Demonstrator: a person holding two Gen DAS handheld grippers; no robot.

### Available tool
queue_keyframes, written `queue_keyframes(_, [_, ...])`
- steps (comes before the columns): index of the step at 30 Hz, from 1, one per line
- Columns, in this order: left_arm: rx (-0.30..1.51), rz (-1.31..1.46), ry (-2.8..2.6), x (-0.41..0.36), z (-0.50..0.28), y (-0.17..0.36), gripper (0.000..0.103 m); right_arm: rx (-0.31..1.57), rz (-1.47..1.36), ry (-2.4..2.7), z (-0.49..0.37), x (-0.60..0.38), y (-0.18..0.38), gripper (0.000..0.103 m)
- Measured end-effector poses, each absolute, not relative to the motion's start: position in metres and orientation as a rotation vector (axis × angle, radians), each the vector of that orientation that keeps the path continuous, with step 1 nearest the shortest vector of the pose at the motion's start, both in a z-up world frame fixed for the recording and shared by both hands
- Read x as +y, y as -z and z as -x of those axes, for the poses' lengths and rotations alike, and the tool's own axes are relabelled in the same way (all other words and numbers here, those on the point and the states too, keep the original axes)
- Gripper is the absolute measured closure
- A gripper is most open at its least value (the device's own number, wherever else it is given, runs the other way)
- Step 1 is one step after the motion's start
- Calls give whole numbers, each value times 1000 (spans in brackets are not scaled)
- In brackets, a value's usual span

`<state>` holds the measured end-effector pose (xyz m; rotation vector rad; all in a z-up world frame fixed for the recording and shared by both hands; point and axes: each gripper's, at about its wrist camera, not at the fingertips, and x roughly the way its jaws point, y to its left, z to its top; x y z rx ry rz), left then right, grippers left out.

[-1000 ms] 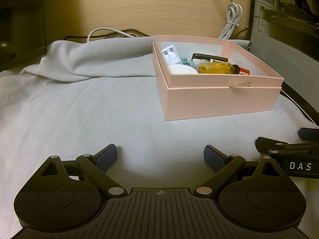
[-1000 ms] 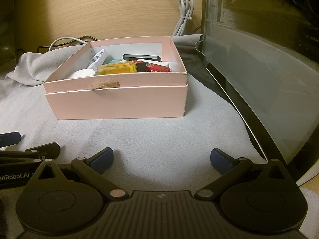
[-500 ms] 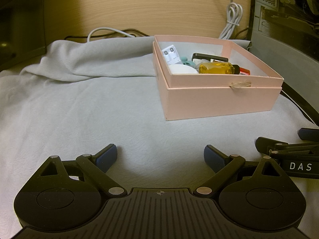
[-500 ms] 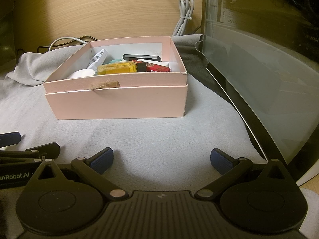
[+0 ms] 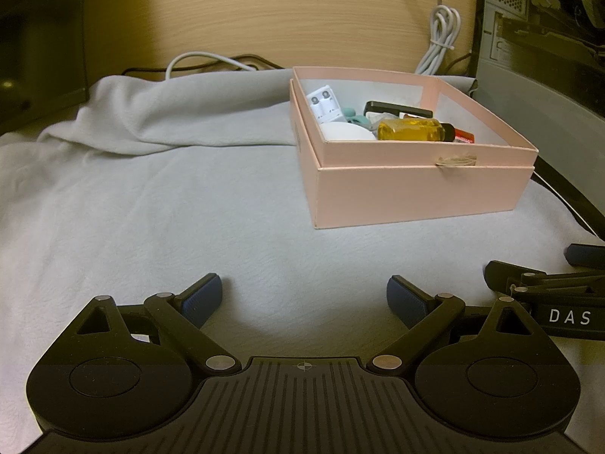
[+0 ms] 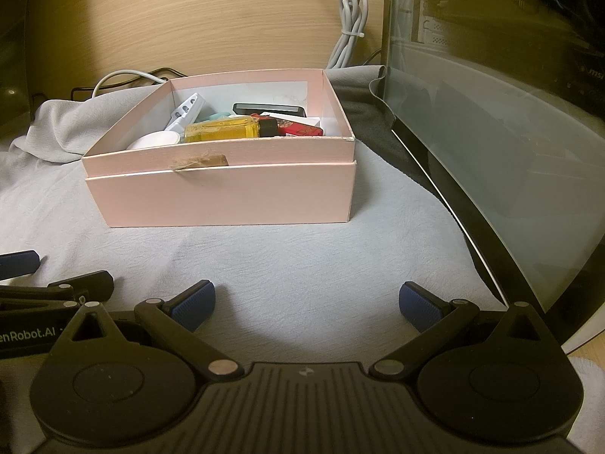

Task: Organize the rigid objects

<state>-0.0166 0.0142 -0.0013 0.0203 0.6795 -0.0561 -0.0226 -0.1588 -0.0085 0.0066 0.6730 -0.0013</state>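
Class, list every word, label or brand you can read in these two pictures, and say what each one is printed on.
"DAS": on the right gripper, cut off by the picture edge.
"enRobot.AI": on the left gripper, its start cut off.
Print on the red packet in the pink box: too small to read.

One pink box (image 6: 227,196), one yellow bottle (image 6: 221,130), two hand-held grippers, one grey cloth (image 5: 151,208), one coiled white cable (image 6: 349,34).

Bare grey cloth (image 5: 159,204) lies open from 9 to 12 o'clock of the left gripper (image 5: 304,295). A pink box (image 5: 416,193) blocks 1 o'clock. From the right gripper (image 6: 306,302), cloth is free up to the box at 12; a glass panel (image 6: 491,159) walls 2 to 4 o'clock.
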Motion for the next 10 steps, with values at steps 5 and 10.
queue_keyframes(5, [679, -21, 56, 14, 17, 1, 6, 673, -7, 1, 23, -159, 9, 0])
queue_keyframes(10, [678, -22, 53, 15, 16, 1, 7, 673, -7, 1, 23, -159, 9, 0])
